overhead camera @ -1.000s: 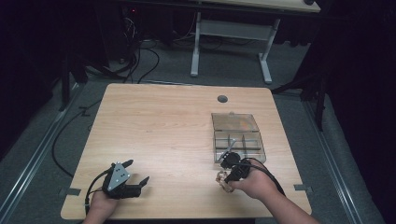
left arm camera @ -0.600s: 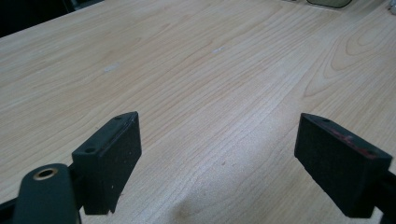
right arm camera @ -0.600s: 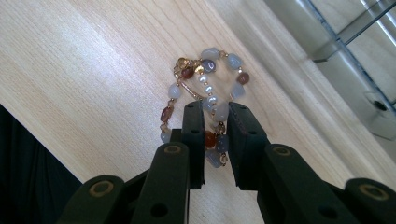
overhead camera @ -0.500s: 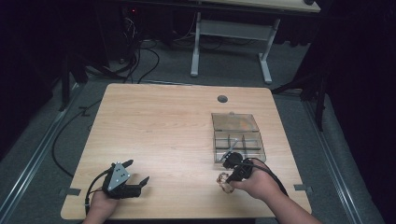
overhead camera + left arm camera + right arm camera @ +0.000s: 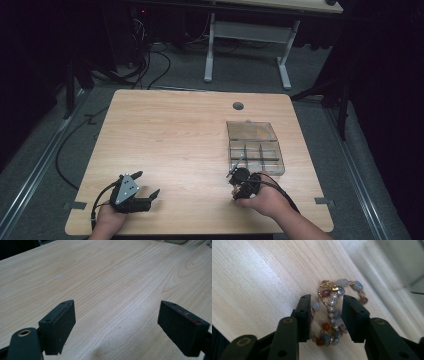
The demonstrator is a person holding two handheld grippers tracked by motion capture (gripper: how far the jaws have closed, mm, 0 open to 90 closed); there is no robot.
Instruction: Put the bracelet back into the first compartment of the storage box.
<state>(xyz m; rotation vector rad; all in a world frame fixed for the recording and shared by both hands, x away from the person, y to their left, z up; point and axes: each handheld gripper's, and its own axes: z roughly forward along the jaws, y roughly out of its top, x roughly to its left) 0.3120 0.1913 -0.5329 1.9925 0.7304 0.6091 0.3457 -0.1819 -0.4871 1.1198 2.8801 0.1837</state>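
Looking from above, the right tool (image 5: 235, 181) hovers just short of the clear compartment box (image 5: 254, 146) on the surface (image 5: 165, 135), while the left tool (image 5: 145, 187) rests apart, empty. Its own camera shows jaws that have just been opening, loose around the beaded bracelet (image 5: 332, 315) lying on the wood; gathering every strand before closing should avoid dangling loops.

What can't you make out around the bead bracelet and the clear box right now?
- Bead bracelet, right gripper view: lower loop hidden behind the jaws; whether the pads press it is unclear. In the high view it is too small.
- Clear box, high view: compartment contents too small; near corner hidden by the right gripper.
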